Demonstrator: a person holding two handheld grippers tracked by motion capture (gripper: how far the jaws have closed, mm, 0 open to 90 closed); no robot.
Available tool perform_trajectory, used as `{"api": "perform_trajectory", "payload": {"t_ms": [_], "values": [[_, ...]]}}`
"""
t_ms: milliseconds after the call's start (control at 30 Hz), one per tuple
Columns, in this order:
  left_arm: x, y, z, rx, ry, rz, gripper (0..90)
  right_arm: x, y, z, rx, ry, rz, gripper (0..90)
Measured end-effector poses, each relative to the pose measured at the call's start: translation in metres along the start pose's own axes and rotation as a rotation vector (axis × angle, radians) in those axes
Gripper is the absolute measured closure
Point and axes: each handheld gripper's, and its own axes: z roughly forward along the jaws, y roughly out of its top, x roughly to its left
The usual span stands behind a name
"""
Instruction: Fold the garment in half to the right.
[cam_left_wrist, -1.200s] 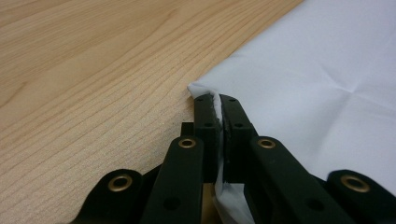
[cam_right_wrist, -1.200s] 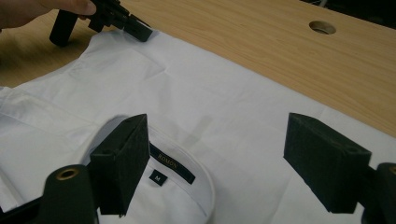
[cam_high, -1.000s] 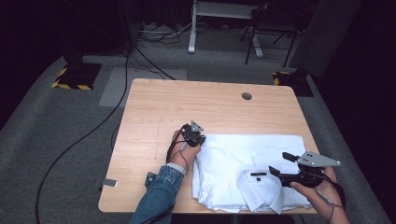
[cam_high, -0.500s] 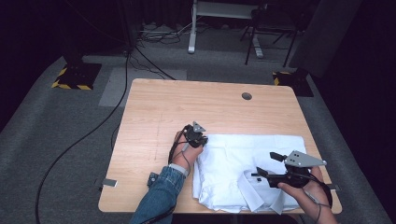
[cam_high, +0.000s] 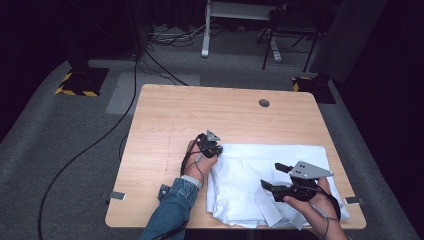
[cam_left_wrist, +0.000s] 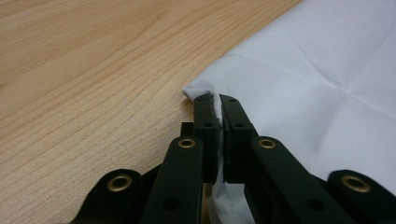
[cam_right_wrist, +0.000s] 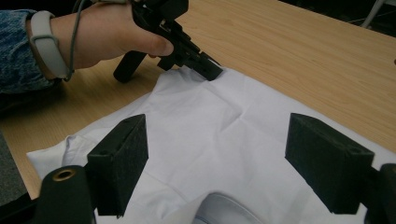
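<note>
Right gripper (cam_high: 271, 176), nearest the person's edge of the table: jaws spread wide, nothing between the pads, hanging above the collar end of the white shirt (cam_high: 270, 182). In the right gripper view the two black pads (cam_right_wrist: 119, 163) stand well apart with bare white cloth below and between them, not touching it. Collar (cam_right_wrist: 224, 210) sits just under that gap, at the near bottom. Grey three-cornered plate rides on top of this gripper in the high view.

White shirt lies flat, folded, under and ahead of the right gripper, reaching across to the left gripper; creased in several places. Its near edge hangs close to the table's near edge.

Left gripper (cam_high: 214, 144), farther off and to the left of the right one: jaws clamped together on the far left corner of the shirt. Left gripper view shows a thin fold of white cloth (cam_left_wrist: 215, 119) pinched between the two pads, the corner tip poking out just past them. The left hand (cam_right_wrist: 109, 32) grips the handle; a grey wristband and a denim sleeve show behind it.

Wooden table (cam_high: 200, 110) beyond both grippers is light-grained, with a round cable hole (cam_high: 264, 103) near its far edge. Grey carpet with black cables lies past that.
</note>
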Motion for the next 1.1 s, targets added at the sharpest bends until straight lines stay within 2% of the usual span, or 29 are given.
{"api": "perform_trajectory", "payload": {"t_ms": [933, 1100], "values": [[0.001, 0.000, 0.000, -0.001, -0.009, -0.007, 86.4, 0.039, 0.014, 0.042, 0.002, 0.065, -0.035, 19.7], [0.001, 0.000, 0.000, 0.001, -0.004, 0.003, 86.3, 0.045, 0.016, 0.048, 0.000, 0.080, -0.040, 19.5]]}}
